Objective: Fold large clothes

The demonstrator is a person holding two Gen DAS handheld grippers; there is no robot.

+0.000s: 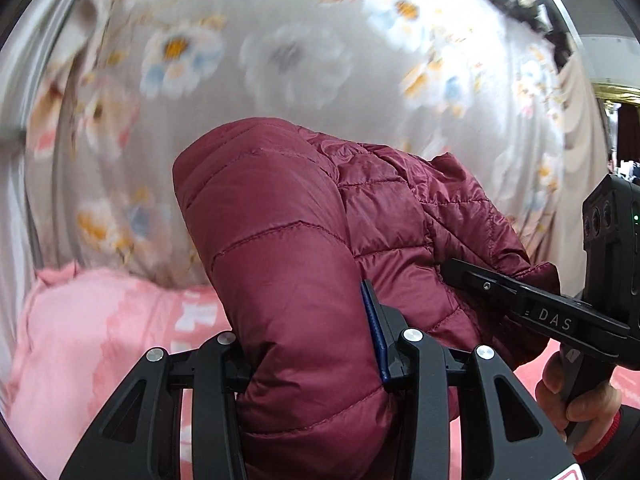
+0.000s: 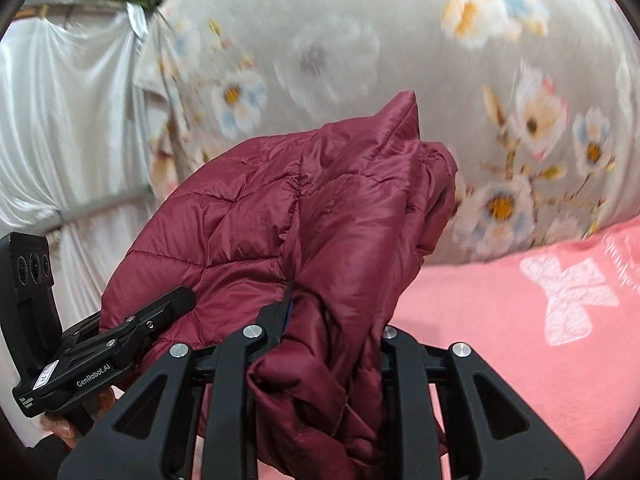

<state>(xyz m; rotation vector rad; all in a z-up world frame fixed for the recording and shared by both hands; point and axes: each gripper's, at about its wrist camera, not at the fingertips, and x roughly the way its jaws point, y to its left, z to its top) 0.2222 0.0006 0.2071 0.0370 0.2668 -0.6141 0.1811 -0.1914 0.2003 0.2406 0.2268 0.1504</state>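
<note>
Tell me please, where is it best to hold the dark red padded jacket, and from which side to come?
Grip the bunched edges near you, from the near side: the left gripper and right gripper each already clamp a padded fold there, and the jacket bulges away beyond them, probably too thick elsewhere.

Pink blanket point(image 2: 500, 340) beneath floral quilt point(image 2: 360, 40).

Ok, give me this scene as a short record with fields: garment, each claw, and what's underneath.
garment: maroon quilted jacket, bunched up and lifted
left claw: shut on the jacket
right claw: shut on the jacket
underneath: pink sheet with white print
behind: grey floral bedding, blurred
</note>
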